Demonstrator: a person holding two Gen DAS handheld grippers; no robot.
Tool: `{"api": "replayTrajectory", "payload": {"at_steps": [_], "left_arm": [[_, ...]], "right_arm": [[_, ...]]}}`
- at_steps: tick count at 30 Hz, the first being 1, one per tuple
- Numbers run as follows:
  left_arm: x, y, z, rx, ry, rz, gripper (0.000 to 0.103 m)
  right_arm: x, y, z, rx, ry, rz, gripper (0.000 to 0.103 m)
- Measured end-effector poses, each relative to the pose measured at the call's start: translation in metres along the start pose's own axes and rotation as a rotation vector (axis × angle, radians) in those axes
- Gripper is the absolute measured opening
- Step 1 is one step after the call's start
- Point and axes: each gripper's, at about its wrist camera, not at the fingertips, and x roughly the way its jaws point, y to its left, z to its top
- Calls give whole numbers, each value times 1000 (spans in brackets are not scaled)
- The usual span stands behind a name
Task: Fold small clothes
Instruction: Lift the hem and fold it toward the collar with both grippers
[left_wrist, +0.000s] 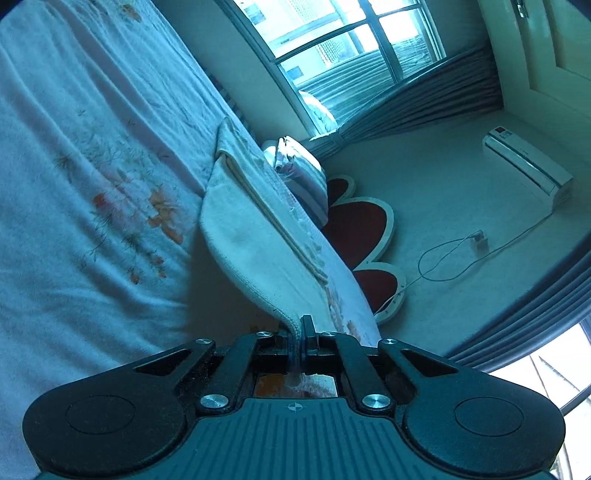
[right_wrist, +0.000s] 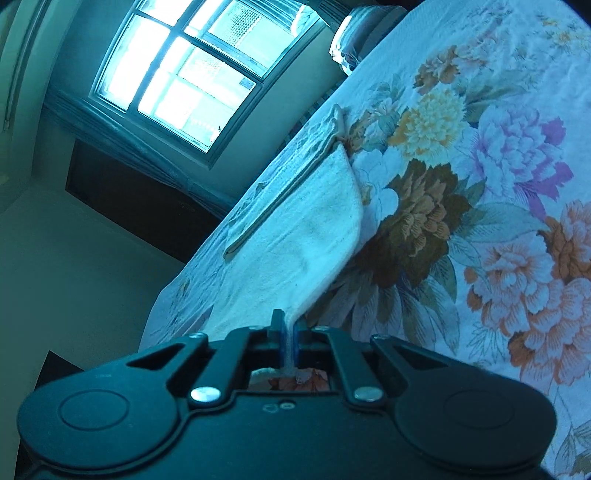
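A small white cloth (left_wrist: 255, 236) lies partly on the floral bed sheet (left_wrist: 92, 155), with its near edge lifted. My left gripper (left_wrist: 299, 332) is shut on one near corner of the cloth. In the right wrist view my right gripper (right_wrist: 290, 325) is shut on the other near corner of the same white cloth (right_wrist: 306, 229), which stretches away over the flowered sheet (right_wrist: 480, 166). The cloth's far part is doubled over, with a folded edge (right_wrist: 280, 206) showing. Both views are strongly tilted.
A folded quilt or pillow (left_wrist: 295, 162) sits at the bed's far end. A red-and-white headboard (left_wrist: 362, 229), a window (right_wrist: 177, 70), grey curtains (left_wrist: 424, 107), an air conditioner (left_wrist: 524, 166) and a charger cable (left_wrist: 476, 243) show beyond the bed.
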Motion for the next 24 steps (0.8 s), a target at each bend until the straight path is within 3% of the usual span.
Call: {"api": "replayTrajectory", "payload": {"at_steps": [6, 12, 24], "left_arm": [[14, -29, 37, 37, -42, -38, 3], [43, -56, 80, 111, -71, -31, 3], [155, -76, 191, 183, -87, 7, 3]], "right_arm": [[3, 31, 34, -91, -46, 16, 5], [19, 63, 81, -226, -62, 31, 5], [114, 70, 202, -315, -83, 51, 5]]}}
